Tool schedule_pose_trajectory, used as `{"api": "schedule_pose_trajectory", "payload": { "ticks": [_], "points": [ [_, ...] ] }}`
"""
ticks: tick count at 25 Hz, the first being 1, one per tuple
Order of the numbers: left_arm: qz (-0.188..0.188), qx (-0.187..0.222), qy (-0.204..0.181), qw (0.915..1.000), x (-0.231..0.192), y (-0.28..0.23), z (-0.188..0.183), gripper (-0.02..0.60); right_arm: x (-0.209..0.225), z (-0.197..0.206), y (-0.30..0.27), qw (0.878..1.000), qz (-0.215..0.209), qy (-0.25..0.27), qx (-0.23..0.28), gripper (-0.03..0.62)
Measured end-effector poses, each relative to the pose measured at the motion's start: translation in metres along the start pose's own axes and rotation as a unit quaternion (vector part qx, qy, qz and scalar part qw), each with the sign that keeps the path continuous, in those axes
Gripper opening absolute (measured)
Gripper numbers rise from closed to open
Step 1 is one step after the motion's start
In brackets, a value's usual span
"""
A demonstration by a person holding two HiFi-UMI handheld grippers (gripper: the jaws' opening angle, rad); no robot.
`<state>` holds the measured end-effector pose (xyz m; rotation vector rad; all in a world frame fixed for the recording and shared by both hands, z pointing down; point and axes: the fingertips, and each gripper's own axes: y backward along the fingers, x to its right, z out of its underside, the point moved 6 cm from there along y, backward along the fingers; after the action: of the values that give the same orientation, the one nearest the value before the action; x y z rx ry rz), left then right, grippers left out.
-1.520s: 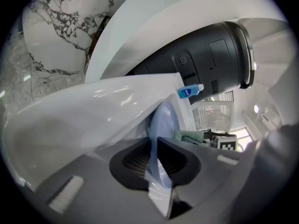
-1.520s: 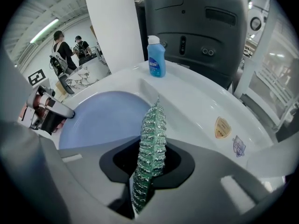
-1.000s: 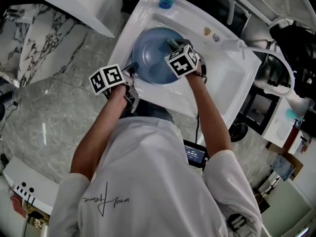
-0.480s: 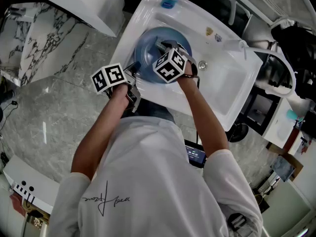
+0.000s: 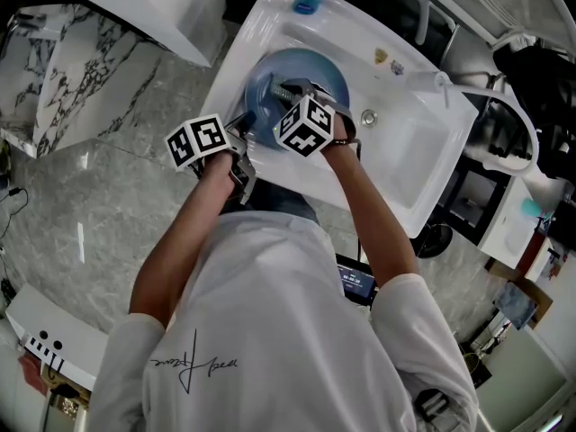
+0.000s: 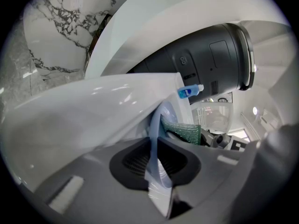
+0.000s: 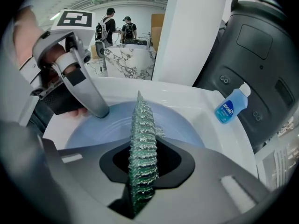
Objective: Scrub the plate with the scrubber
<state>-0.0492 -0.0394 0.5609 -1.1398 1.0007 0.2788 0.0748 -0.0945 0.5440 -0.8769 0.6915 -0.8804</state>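
Note:
A pale blue plate (image 5: 301, 75) lies tilted in the white sink (image 5: 414, 133). My left gripper (image 5: 241, 131) is shut on the plate's near left rim (image 6: 154, 139), seen edge-on between its jaws. My right gripper (image 5: 290, 93) is over the plate's middle and is shut on a green sparkly scrubber (image 7: 141, 157). The scrubber stands upright between the jaws, its far end over the plate (image 7: 173, 125). In the right gripper view the left gripper (image 7: 100, 110) meets the plate's left rim. The scrubber (image 6: 184, 130) also shows behind the plate in the left gripper view.
A small blue bottle (image 5: 304, 3) stands on the sink's far corner, also seen as the bottle (image 7: 231, 105) at the right. The sink drain (image 5: 367, 117) is right of the plate. Marble counter (image 5: 108, 196) spreads to the left. Two people stand far off in the room.
My right gripper with the scrubber has moved left and slightly toward the far side across the plate. The left gripper and the plate have stayed put.

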Motion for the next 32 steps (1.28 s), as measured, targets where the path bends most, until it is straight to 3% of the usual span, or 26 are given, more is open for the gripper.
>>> {"api": "schedule_pose_trajectory", "payload": {
  "ticks": [22,32],
  "points": [
    [0.001,0.001,0.001,1.0,-0.001,0.001,-0.002,0.101,-0.047,0.007,0.027,0.992,-0.123,0.002,0.019,0.061],
    [0.001,-0.002,0.0,1.0,-0.001,0.001,-0.002,0.101,-0.062,0.031,0.044,0.992,-0.126,0.029,0.006,0.061]
  ]
}}
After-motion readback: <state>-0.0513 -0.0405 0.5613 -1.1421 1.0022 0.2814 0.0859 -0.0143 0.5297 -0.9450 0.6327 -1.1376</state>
